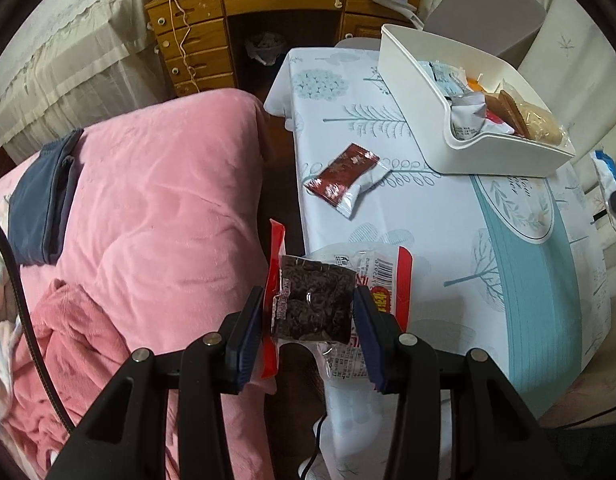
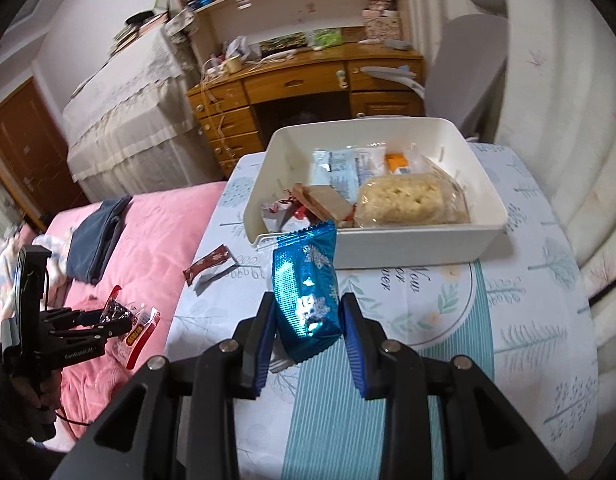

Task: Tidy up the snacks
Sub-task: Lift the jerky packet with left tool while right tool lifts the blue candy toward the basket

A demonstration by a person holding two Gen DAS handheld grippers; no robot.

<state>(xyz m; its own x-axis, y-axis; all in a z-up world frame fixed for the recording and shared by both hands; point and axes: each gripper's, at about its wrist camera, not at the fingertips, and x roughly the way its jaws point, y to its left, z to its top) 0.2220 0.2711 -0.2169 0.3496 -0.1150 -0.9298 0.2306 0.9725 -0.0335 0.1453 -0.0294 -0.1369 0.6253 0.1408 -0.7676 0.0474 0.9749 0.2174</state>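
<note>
My left gripper (image 1: 310,304) is shut on a clear red-edged packet of dark snack (image 1: 314,300), held above the table's near left corner; it also shows in the right wrist view (image 2: 119,318). My right gripper (image 2: 308,316) is shut on a shiny blue snack packet (image 2: 305,280), held above the table in front of the white bin (image 2: 412,240). The bin (image 1: 412,92) holds several wrapped snacks. A dark red and white packet (image 1: 346,178) lies on the tablecloth left of the bin; it also shows in the right wrist view (image 2: 209,268).
The table wears a white and teal tree-print cloth (image 1: 468,240). A bed with a pink blanket (image 1: 147,208) and folded navy cloth (image 1: 43,200) lies to the left. A wooden desk (image 1: 275,8) and a grey chair (image 1: 484,12) stand behind.
</note>
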